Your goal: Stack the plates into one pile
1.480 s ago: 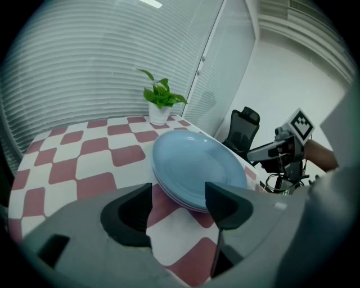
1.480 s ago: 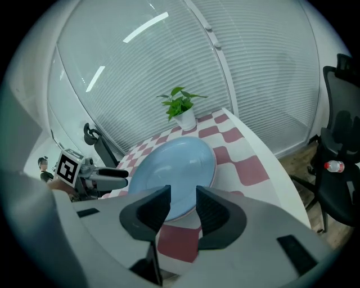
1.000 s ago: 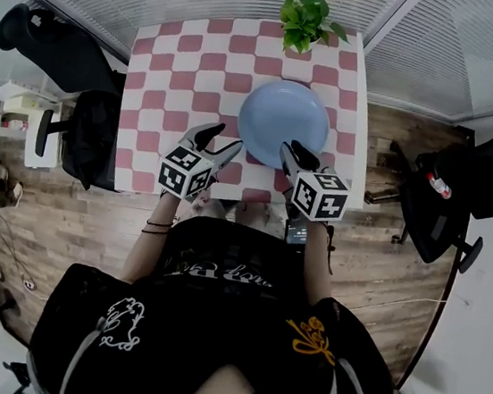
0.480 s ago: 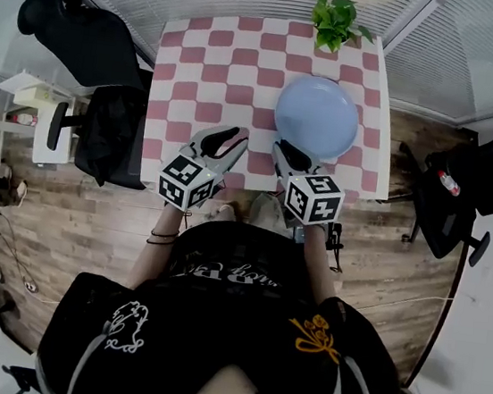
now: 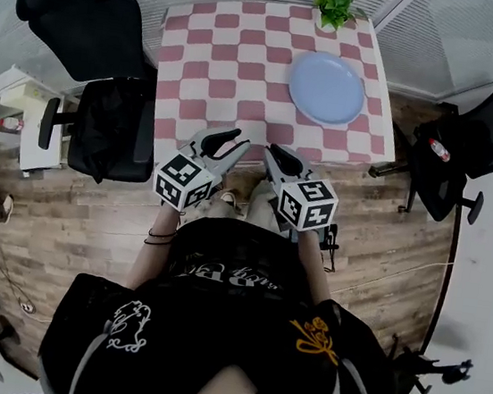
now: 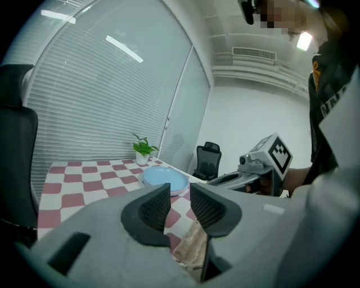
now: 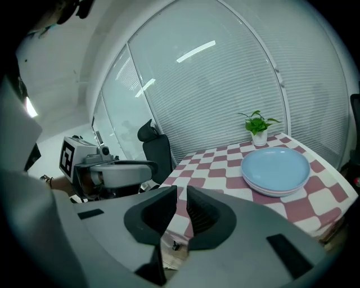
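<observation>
A black top [image 5: 230, 325] bears white and yellow prints. The grey left gripper [image 5: 236, 138] and right gripper [image 5: 275, 149] carry black-and-white marker cubes [image 5: 183, 181].

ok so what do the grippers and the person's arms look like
Both the left gripper and right gripper are grey, with black ribbed pads and a white cube of black square markers behind. Their jaws have just been closing, nothing between. The person wears a black top with white and yellow prints.
</observation>
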`<state>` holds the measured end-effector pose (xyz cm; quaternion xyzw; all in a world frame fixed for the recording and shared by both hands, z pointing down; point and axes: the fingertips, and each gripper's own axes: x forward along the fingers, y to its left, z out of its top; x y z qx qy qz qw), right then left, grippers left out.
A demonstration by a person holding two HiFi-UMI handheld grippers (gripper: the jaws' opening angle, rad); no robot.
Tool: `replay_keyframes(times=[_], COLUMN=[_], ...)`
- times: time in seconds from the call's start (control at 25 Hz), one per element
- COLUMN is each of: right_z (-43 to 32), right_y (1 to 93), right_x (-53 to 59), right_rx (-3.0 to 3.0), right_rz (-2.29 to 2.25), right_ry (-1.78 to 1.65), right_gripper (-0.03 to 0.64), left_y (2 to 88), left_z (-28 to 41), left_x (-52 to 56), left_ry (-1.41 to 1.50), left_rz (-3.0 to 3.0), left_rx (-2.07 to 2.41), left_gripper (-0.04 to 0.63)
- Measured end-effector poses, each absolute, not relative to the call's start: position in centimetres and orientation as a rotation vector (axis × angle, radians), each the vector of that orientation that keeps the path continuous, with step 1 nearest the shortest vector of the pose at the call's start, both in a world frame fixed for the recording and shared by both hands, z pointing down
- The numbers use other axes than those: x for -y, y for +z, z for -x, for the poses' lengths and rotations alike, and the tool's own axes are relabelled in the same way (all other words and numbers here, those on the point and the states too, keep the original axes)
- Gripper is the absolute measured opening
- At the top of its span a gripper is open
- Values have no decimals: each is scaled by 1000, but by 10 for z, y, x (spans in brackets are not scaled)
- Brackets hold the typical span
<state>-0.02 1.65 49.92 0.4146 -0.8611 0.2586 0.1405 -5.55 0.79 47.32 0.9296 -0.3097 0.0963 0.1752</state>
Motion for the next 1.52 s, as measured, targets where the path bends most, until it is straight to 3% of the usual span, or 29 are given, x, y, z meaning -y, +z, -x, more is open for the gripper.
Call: replay_keyframes(times=[0.56, 1.52], right_z=[-17, -123], right_y=[488, 498], right_x=[-87, -277], right_rx=[2471, 2522], right_rz=[-1271, -1153], right_ry=[691, 682], right_gripper=[53, 34], left_y=[461, 472], left_z=[32, -77], left_x=[-81, -276], left_ry=[281, 311], left_rz=[-2712, -2659], left_rx=[781, 882], left_gripper=[120, 120])
